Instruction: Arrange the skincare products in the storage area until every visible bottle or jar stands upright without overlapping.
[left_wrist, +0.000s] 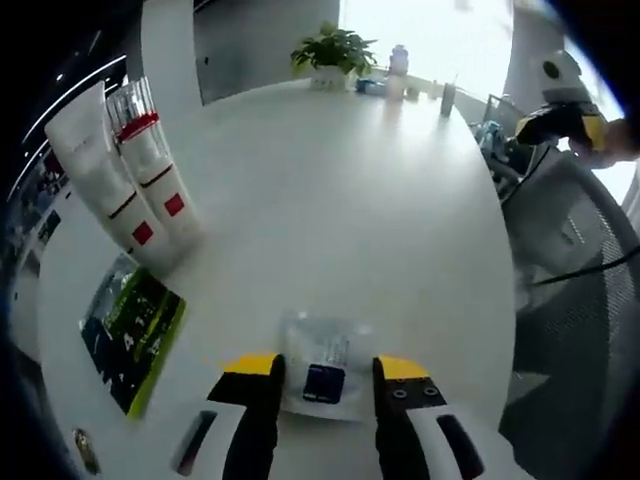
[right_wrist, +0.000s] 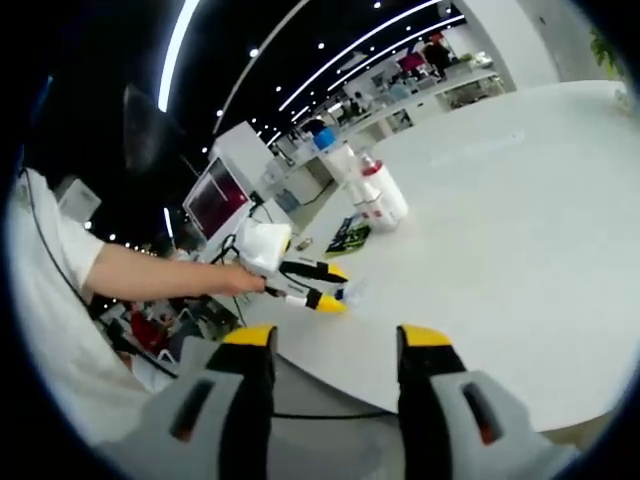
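Note:
Two tall white tubes with red marks stand side by side at the left of the white round table; the right gripper view shows them far off. A small clear bottle with a dark blue part sits low over the table between my left gripper's jaws, which touch both its sides. The right gripper view has that left gripper held by a person's hand, with the clear bottle at its tip. My right gripper hangs open and empty beyond the table's near edge.
A green and black flat packet lies left of the left gripper, below the tubes. A potted plant and a few small bottles stand at the far edge. A mesh chair is at the right.

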